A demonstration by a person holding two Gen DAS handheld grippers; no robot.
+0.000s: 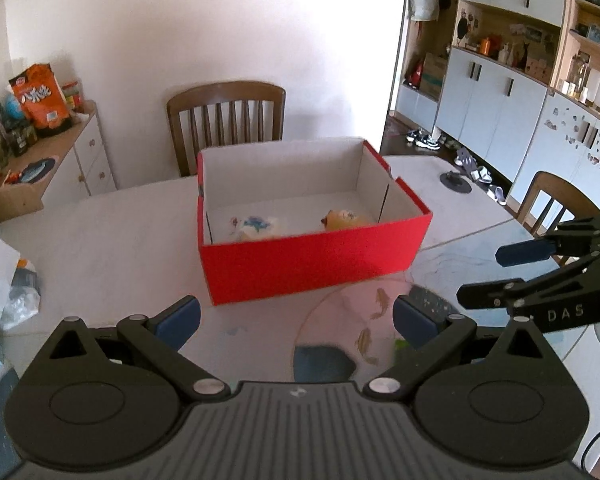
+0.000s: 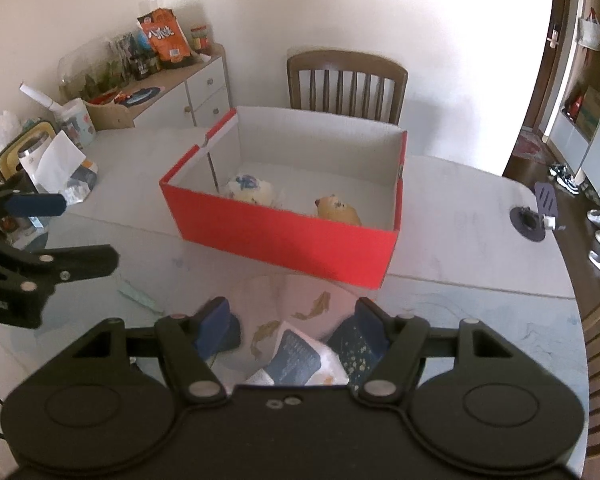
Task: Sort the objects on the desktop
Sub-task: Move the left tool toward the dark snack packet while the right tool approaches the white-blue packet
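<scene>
**Red box on the dining table, both claws hovering near it**

Dining room with a pale marble-look table (image 2: 460,216), a wooden chair (image 2: 346,84) at the far side and a snack-covered sideboard (image 2: 172,84) far left. The red box (image 2: 284,236) sits mid-table, open, with a blue-and-white toy (image 2: 249,189) on its left and an orange one (image 2: 338,210) on its right. The left gripper (image 1: 296,320) is spread wide, nothing between the pads. The right gripper (image 2: 290,322) is spread too, over a dark blue packet (image 2: 298,360) lying near the table edge, not pinching it.
</scene>
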